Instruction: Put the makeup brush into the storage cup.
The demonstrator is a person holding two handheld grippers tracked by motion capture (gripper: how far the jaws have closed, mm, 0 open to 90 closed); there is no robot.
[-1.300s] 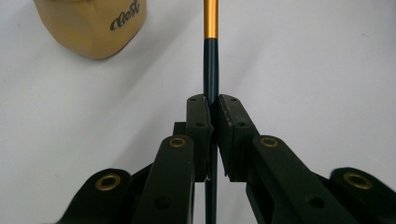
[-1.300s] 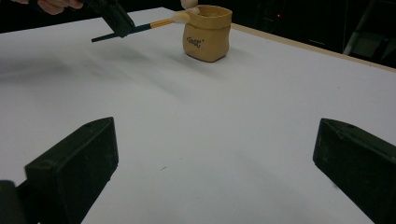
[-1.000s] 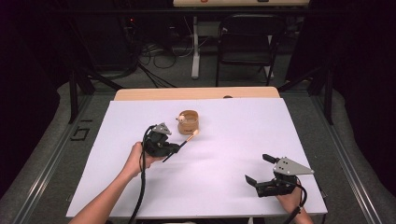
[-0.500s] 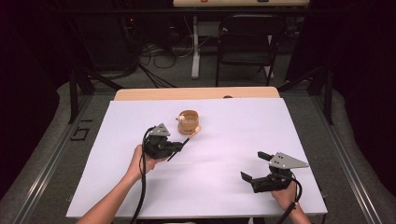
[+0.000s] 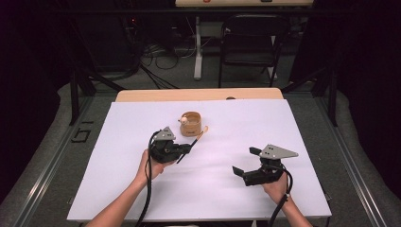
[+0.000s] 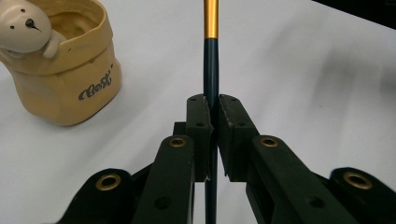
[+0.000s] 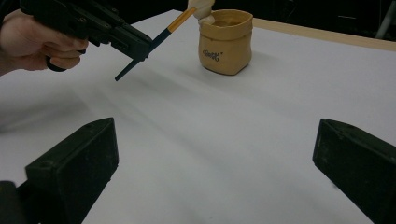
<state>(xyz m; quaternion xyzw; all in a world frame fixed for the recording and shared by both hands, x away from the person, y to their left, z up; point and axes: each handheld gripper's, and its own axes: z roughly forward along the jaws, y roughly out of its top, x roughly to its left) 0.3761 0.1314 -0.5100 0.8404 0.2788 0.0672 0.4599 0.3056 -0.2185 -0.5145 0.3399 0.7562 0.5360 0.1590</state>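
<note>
On the white table cover (image 5: 142, 189), toward its far middle, stands a small tan sack-shaped pot (image 5: 191, 124) with dark script lettering on its side and a little white bear figure (image 6: 24, 29) perched on its rim. In the left gripper view the pot sits upper left, upright, with the bear's head leaning over the near lip.

Your left gripper (image 5: 187, 149) sits just on the near side of the pot, held above the cover by your left hand (image 5: 150, 166). Its jaws are closed down tight on a thin brush (image 6: 211, 70): the dark blue handle runs straight up between the two pads, then gives way to a gold band at the top edge of that view. A short length of handle also sticks out below the jaws. In the right gripper view the brush slants up and to the right, its pale tip (image 7: 195, 9) reaching the pot's rim right by the bear; you cannot tell from these frames whether the tip touches the rim or is just over it.

Your right gripper (image 5: 248, 162) is well apart from the pot, near the right front of the cover, held in your right hand (image 5: 276, 188). Its jaws are spread wide, nothing between them but bare white cover.

A cable (image 5: 147, 198) trails back from the left gripper along your forearm.
</note>
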